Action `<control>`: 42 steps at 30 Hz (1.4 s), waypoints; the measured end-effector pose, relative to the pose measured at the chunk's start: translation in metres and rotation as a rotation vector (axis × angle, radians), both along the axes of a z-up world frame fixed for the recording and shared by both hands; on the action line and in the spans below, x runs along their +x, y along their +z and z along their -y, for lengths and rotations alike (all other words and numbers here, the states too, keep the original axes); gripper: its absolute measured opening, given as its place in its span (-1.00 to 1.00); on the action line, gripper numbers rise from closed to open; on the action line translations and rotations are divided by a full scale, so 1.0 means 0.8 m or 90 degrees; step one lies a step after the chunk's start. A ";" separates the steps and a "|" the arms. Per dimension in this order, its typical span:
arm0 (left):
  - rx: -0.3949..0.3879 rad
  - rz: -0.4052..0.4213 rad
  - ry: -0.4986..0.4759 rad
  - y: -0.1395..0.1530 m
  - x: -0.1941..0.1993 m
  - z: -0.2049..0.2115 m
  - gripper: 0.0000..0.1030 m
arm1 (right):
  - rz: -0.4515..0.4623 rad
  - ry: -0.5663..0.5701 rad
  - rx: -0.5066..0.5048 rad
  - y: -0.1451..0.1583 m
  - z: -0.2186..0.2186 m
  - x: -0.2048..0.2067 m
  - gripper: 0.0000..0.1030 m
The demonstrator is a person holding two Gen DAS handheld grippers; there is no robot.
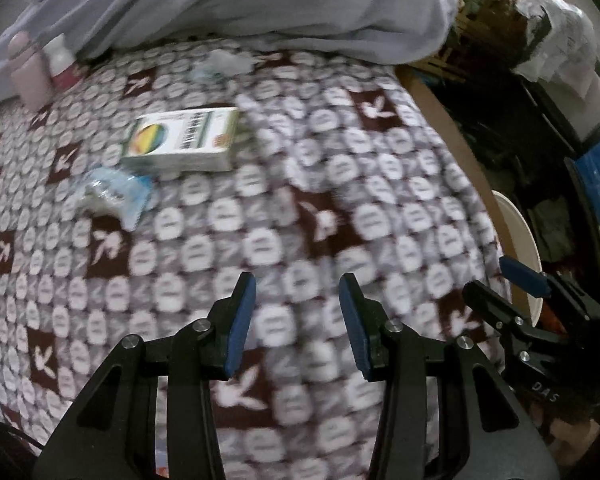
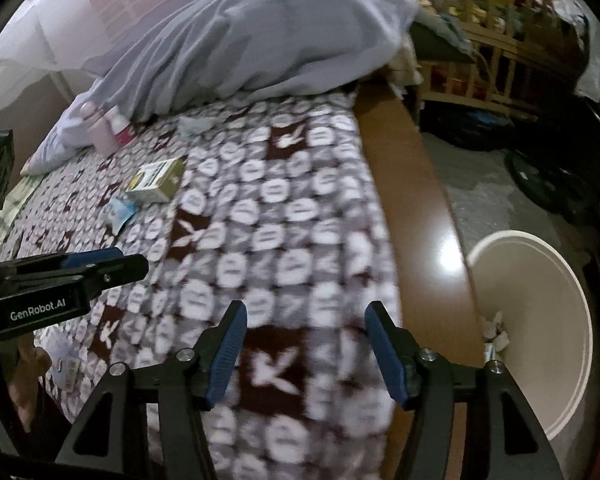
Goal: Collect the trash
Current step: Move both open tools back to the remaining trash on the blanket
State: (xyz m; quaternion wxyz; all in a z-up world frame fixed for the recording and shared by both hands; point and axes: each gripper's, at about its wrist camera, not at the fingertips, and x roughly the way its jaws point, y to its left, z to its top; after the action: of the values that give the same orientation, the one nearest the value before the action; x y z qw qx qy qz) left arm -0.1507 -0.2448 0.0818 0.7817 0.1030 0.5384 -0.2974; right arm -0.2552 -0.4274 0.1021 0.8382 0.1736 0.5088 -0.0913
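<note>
A white and green box (image 1: 180, 140) lies on the patterned blanket (image 1: 260, 240), with a crumpled blue and clear wrapper (image 1: 114, 196) just in front of it. Another crumpled clear piece (image 1: 224, 62) lies farther back near the grey pillow. My left gripper (image 1: 296, 292) is open and empty above the blanket, well short of the box. My right gripper (image 2: 306, 320) is open and empty over the bed's right edge. The box (image 2: 156, 182) and wrapper (image 2: 120, 212) show far left in the right wrist view. A white bin (image 2: 540, 320) holding some crumpled paper stands on the floor.
A grey pillow (image 1: 240, 4) lies at the bed's head, with pink and white bottles (image 1: 32, 76) beside it. The brown bed frame (image 2: 420, 200) runs along the right. Cluttered shelves (image 2: 480, 40) stand beyond it. A small wrapper (image 2: 66, 364) lies near the bed's front left.
</note>
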 end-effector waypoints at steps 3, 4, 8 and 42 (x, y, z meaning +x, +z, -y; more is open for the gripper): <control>0.000 -0.008 0.024 0.000 0.016 -0.033 -0.20 | -0.001 0.026 -0.001 -0.002 -0.019 0.014 0.24; -0.001 -0.013 0.033 0.000 0.022 -0.043 -0.20 | -0.002 0.031 0.001 -0.003 -0.022 0.018 0.24; -0.004 -0.034 0.077 -0.009 0.049 -0.088 -0.20 | -0.004 0.060 0.005 -0.008 -0.043 0.040 0.24; 0.019 -0.056 0.112 0.001 0.083 -0.178 0.00 | 0.011 0.144 0.031 -0.013 -0.097 0.110 0.26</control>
State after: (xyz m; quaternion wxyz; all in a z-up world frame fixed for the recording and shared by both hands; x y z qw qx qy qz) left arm -0.0841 -0.1025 0.0823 0.7788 0.0539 0.5835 -0.2238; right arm -0.1675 -0.3498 0.0917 0.8430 0.1363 0.5201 0.0181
